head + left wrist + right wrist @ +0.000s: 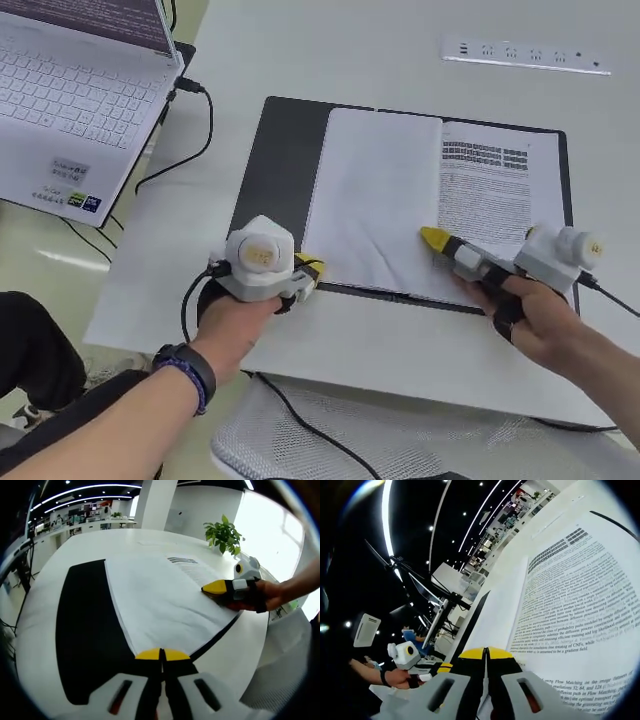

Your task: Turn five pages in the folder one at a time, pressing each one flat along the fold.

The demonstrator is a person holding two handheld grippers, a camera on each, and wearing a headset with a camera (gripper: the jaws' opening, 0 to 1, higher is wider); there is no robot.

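Both pairs of jaws are closed tip to tip, with nothing that I can see between them. The left gripper (162,654) has its yellow tips at the near edge of the blank turned page (375,190), by its lower left corner, though I cannot tell whether they bear on the paper or only hover at it. The right gripper (433,238) lays its tip on the paper just beside the fold, low down, where the blank page meets the printed page (500,200). I judge this to be the pressing step. The folder (285,150) lies open on the white tabletop (330,50), its black cover showing to the left of the blank page. A laptop (70,90) sits well off to the left and a power strip (525,52) lies beyond the far edge. The trouble I expect comes from the narrow tip: pushed hard along the fold, it could dig in and crease or tear the sheet instead of smoothing it. If the left tips aren't really holding the corner, the page could bow up and spring back once the right tip moves. The folder might also skate on the smooth tabletop under a sideways push. At the next turn, closed tips could drag two sheets together.
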